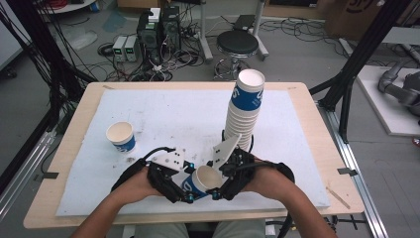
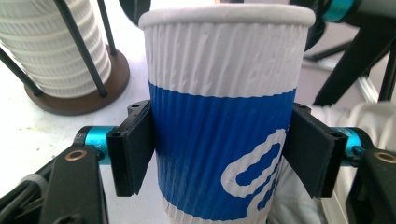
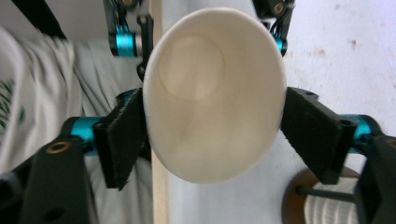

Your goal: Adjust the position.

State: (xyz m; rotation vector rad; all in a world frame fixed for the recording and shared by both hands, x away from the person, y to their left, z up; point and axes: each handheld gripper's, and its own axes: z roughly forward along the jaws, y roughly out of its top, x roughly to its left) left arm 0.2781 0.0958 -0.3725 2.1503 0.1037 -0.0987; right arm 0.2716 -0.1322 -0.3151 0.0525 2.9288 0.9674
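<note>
While between both tools, cup.

Two loose cups, one cup stack (uncountably many nested).

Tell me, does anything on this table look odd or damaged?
Yes: the held cup, gripped by both the left gripper and right gripper, has its rim squeezed into an oval. The cup stack leans slightly. Nothing is spilled.
</note>
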